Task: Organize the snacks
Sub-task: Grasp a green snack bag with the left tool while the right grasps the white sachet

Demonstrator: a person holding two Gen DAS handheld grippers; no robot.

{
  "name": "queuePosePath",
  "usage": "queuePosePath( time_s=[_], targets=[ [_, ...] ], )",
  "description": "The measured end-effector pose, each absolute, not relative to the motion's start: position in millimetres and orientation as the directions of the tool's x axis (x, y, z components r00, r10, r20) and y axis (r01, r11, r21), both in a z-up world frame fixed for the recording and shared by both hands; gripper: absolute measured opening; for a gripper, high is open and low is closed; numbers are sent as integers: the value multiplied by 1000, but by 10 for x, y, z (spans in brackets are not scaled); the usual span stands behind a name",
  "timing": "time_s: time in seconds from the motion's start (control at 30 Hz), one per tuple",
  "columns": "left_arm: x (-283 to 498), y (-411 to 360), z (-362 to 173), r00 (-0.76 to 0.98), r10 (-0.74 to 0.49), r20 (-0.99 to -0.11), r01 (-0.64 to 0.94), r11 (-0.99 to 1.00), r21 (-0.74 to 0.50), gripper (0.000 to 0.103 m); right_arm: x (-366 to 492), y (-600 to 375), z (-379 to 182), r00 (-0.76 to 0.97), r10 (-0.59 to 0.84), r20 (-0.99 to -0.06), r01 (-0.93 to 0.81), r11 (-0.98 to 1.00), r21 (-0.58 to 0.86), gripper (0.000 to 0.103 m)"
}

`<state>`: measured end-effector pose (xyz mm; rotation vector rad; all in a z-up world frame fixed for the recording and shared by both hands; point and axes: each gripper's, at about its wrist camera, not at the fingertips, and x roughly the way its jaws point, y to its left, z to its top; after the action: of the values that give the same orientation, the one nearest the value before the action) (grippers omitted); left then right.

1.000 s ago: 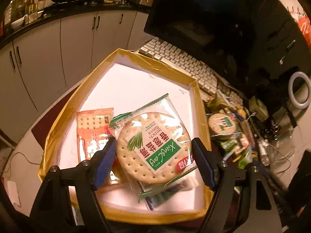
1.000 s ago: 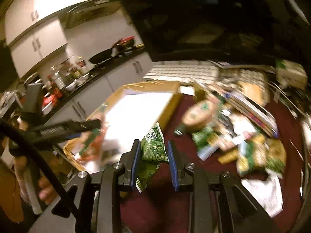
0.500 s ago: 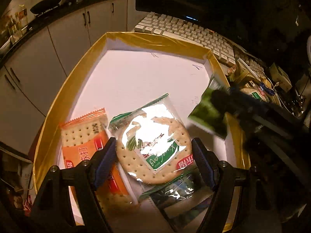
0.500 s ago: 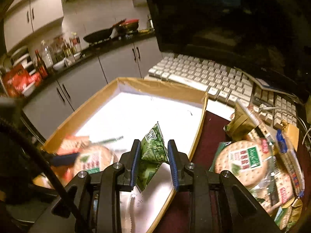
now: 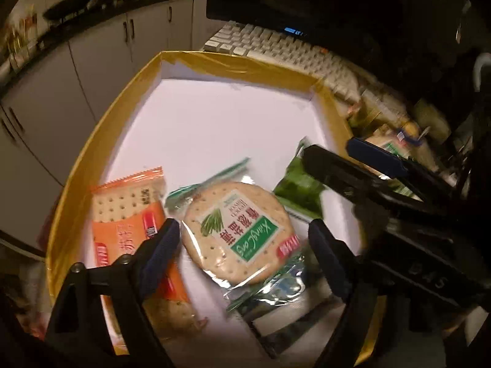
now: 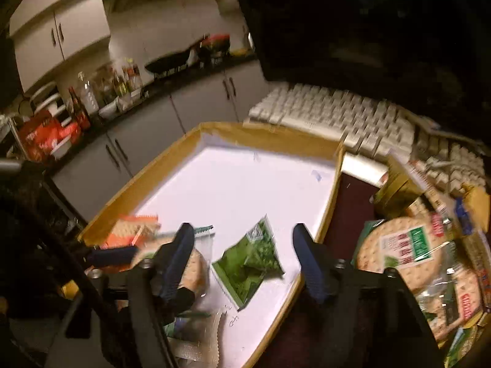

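Left gripper [image 5: 242, 248]: spread wide, jaws just widened, nothing pinched.
Round cracker packet [image 5: 237, 233]: flat in the yellow-rimmed white tray [image 5: 233, 64].
Green foil pouch [image 6: 250, 262]: on the tray floor, freed.
Right gripper [image 6: 245, 263]: jaws just opened, straddling it; best lifted straight clear.

Both views were dim w/ a warm yellow cast; the brightest area was the white floor of the box [image 5: 221, 122], near blown out in the left wrist view. Glare sat on the clear wrapper of the round cracker pack [image 5: 236, 230] and on the silver packet below it. The monitor [image 6: 353, 30] and frame corners were almost black, heavy vignette. Fisheye bent the cabinets [image 5: 101, 55] and box rim at the edges. Motion blur smeared the keyboard [image 6: 337, 113], the snack pile [image 6: 429, 245] and, probably, the right tongs [image 5: 353, 159] crossing the left view. Green packet [image 6: 251, 260] looked soft.
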<state>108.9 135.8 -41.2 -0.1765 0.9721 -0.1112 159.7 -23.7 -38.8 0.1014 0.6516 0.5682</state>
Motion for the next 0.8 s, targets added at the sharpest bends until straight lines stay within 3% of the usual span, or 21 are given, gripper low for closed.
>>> queuePosePath(
  time_s=[0.17, 0.37, 0.5, 0.63, 0.8],
  targets=[
    [994, 1525, -326, 633, -183, -752, -80, 951, -298, 87, 1486, -535, -259, 660, 559, -502, -439, 829, 346, 68],
    [635, 1312, -69, 774, -99, -625, -87, 962, -260, 87, 1166, -1189, -250, 646, 622, -443, -419, 774, 475, 72],
    [446, 889, 84, 795, -168, -582, 72, 980, -185, 91, 995, -1700, -279, 648, 619, -443, -386, 769, 510, 72],
    [325, 386, 95, 723, -313, -615, 275, 948, -158, 91, 920, -2130, -275, 701, 539, -468, -299, 817, 493, 72],
    [169, -222, -63, 646, -375, -665, 458, 887, -54, 91, 848, -2535, -281, 744, 413, -525, -104, 848, 520, 72]
  ],
)
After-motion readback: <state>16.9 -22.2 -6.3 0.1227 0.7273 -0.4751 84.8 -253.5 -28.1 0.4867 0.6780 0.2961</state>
